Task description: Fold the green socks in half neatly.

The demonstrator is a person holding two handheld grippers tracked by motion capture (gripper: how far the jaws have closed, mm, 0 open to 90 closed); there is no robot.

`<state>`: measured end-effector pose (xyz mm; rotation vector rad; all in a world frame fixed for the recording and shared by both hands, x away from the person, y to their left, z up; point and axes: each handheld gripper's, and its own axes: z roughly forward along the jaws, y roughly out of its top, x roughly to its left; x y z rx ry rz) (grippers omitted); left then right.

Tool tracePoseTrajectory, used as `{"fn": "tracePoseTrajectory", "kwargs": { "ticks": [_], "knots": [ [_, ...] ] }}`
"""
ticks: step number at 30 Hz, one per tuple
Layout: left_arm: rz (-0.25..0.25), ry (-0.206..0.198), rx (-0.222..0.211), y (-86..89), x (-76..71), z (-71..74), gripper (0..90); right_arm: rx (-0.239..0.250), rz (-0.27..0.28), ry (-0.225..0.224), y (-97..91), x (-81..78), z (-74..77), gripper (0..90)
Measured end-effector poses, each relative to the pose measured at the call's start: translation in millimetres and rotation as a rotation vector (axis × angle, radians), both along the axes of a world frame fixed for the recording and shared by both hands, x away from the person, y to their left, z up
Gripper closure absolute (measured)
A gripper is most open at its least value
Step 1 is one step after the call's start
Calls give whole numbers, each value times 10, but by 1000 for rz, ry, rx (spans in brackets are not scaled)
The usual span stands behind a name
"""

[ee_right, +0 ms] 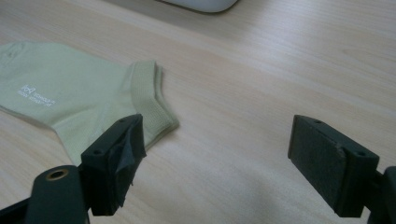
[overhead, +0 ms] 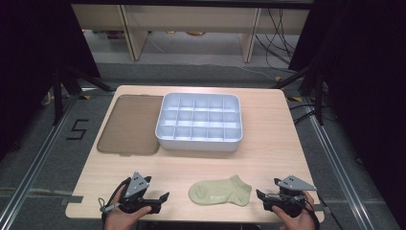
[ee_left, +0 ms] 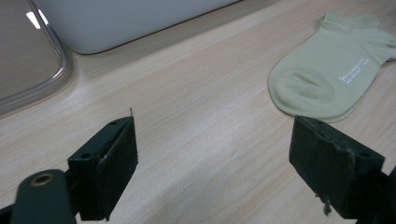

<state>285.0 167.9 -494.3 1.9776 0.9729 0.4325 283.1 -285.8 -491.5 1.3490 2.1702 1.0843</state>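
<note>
A pale green ankle sock (overhead: 220, 191) lies flat near the table's front edge, toe to the left, cuff to the right. My left gripper (overhead: 160, 200) rests low on the table to the sock's left, jaws open and empty; the sock (ee_left: 329, 70) shows ahead of them at the upper right. My right gripper (overhead: 262, 199) sits just right of the cuff, jaws open with nothing between them. In the right gripper view the sock's cuff (ee_right: 149, 100) lies beside the left jaw.
A white tray (overhead: 198, 140) divided into several compartments stands at the table's middle. A brownish transparent lid (overhead: 129, 124) lies flat to its left. Bare wood stretches between tray and sock. Dark curtains and cables surround the table.
</note>
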Motion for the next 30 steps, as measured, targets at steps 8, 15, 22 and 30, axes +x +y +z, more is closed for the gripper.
{"fn": "tracePoseTrajectory", "kwargs": {
  "ticks": [8,15,22,30],
  "knots": [
    [13,62,-58,-57,0,-23,165,-29,49,-38,1,21,6,214],
    [24,77,-83,-107,19,-41,195,-23,66,-30,16,17,18,222],
    [-7,94,-61,-188,54,-60,204,-25,85,-40,38,15,24,236],
    [-69,99,-41,-407,107,-65,282,-43,71,-65,96,-4,27,245]
  ]
}}
